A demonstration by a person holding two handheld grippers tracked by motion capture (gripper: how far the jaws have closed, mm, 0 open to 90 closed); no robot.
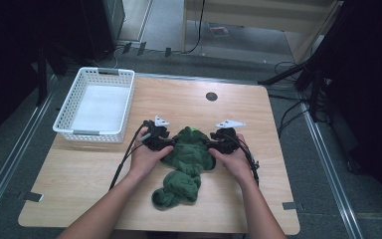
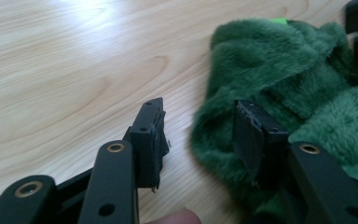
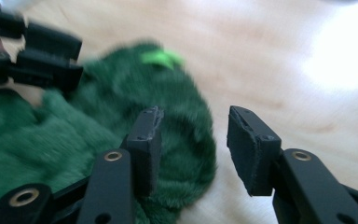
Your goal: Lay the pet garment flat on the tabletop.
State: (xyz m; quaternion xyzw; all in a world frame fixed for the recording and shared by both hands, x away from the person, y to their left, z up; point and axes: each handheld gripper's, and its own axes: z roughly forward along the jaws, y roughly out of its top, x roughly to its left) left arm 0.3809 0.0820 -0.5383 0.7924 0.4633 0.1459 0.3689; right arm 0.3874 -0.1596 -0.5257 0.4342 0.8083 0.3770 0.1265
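Note:
A crumpled dark green fleecy cloth [image 1: 189, 162] lies in the middle of the wooden table [image 1: 79, 174], with a bright green tag [image 1: 193, 130] at its far edge. My left gripper [image 1: 170, 144] is at the cloth's left edge. In the left gripper view the left gripper [image 2: 199, 126] is open, one jaw over bare wood and the other against the cloth [image 2: 284, 70], whose fringe reaches into the gap. My right gripper [image 1: 210, 143] is at the cloth's right edge. It [image 3: 193, 133] is open too, one jaw over the cloth [image 3: 51, 140] and the other over wood.
A white plastic basket [image 1: 95, 132] stands at the table's far left. A round dark hole [image 1: 211, 96] sits in the tabletop near the far edge. Cables trail from both grippers toward the person. Bare wood lies to the left and right of the cloth.

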